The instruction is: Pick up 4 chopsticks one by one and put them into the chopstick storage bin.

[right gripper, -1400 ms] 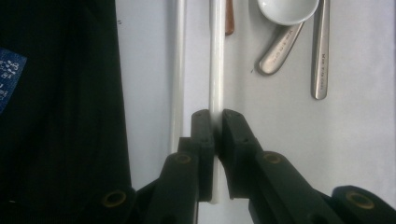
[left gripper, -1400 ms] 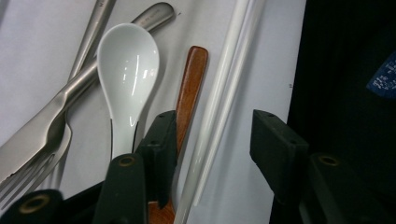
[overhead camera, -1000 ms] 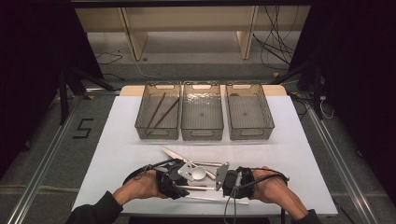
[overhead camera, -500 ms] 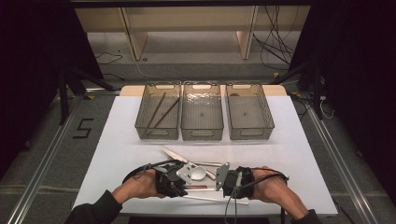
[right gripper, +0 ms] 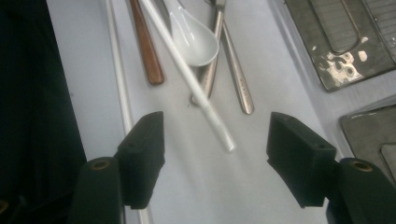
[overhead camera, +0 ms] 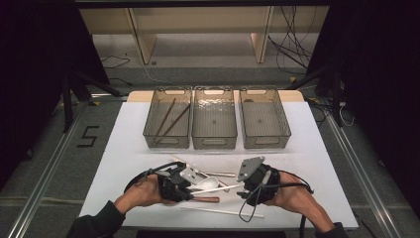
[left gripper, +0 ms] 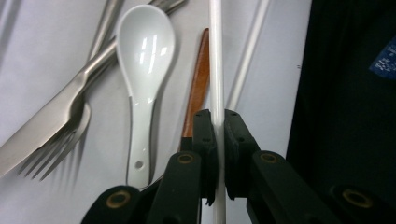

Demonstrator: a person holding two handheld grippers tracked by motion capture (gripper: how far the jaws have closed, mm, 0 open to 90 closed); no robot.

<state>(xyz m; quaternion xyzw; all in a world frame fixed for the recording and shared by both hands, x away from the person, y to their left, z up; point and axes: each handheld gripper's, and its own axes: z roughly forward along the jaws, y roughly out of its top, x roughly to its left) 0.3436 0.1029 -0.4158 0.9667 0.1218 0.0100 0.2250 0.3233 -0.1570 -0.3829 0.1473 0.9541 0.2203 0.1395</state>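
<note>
A white chopstick lies level just above the white table, and my left gripper is shut on it near one end. Its other end reaches between the jaws of my right gripper, which have just been opening and stand wide without touching it. In the high view the left gripper and right gripper face each other with the chopstick spanning the gap. Under it lie a white ceramic spoon, a brown wooden handle, and a steel fork and knife.
A second white chopstick lies near the table's front edge. Three clear bins stand in a row farther back: the left bin holds brown chopsticks, with the middle bin and right bin beside it.
The right gripper's jaws have opened off the white chopstick's end, and that hand has drawn back a little to the right and upward. The left hand has stayed put with the chopstick in it.
</note>
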